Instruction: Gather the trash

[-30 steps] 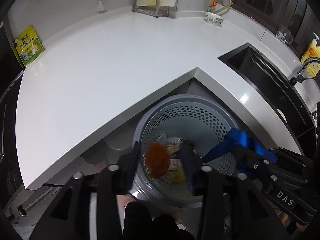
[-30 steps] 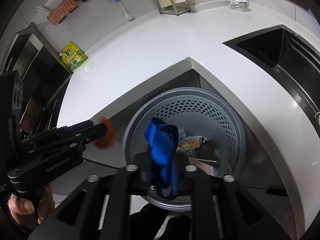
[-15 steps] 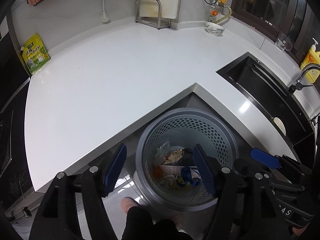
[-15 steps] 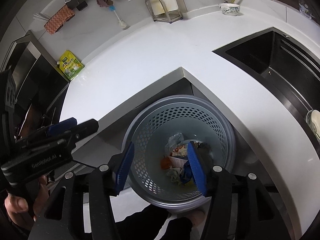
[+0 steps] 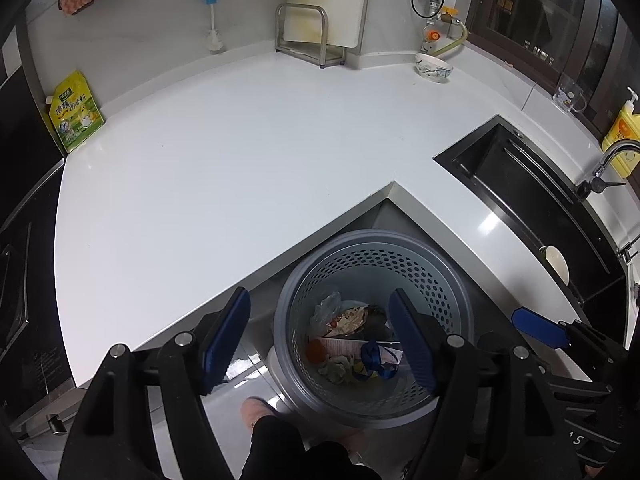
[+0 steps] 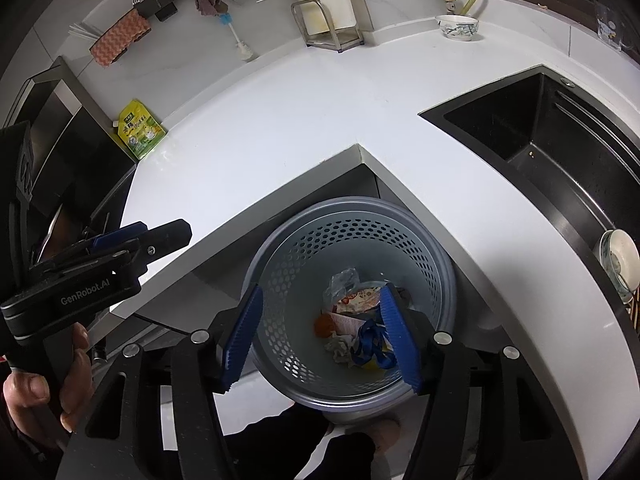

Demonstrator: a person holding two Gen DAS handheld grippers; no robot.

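Above bin [image 5: 372,240]: both tools, opening, empty.

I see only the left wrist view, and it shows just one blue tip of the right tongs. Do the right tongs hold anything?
Observer: No. The right tongs are opening with nothing between them. The blue strap lies in the bin.
Operator: And who holds my left tongs? I see no hand here.
Observer: A bare hand grips the handle. The left tongs are also opening, with nothing between them.
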